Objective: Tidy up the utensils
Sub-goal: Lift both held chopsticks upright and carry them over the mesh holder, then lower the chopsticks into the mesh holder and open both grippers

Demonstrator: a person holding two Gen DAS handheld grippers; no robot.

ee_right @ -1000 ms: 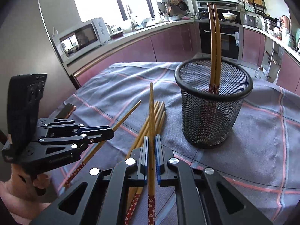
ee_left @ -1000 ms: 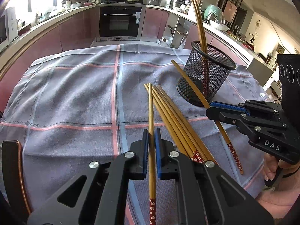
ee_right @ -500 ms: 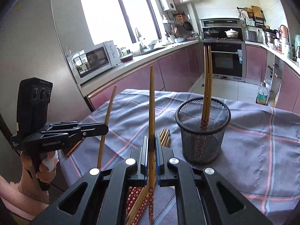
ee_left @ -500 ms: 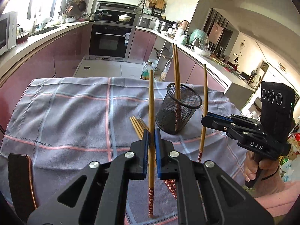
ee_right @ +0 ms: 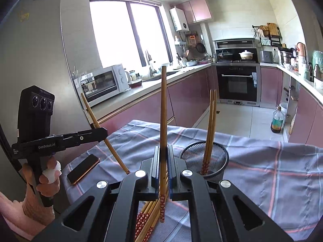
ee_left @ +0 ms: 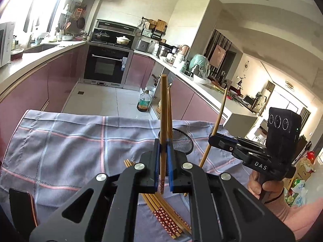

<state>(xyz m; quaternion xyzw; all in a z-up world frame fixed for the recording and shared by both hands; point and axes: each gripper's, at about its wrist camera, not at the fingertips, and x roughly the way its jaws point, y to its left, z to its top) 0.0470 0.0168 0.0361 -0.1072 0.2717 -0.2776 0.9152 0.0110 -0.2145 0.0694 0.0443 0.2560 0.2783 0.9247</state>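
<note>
Each hand-held gripper, left (ee_left: 163,151) and right (ee_right: 163,157), is clamped on one upright chopstick (ee_left: 163,109), above the loose chopsticks (ee_left: 165,217).

A: Chopsticks (ee_right: 163,109)?
B: Smooth wood with a light sheen; red floral-patterned ends.
A: Holder?
B: Black wire-mesh cup (ee_right: 214,159), matt metal.
A: Desk covering?
B: Woven grey cloth (ee_left: 66,153) with pink stripes, matt, slightly creased.
A: Tools?
B: Left gripper (ee_left: 163,161): matt black plastic body, bright metal screws, blue pads. Phone (ee_right: 83,169): glossy.
</note>
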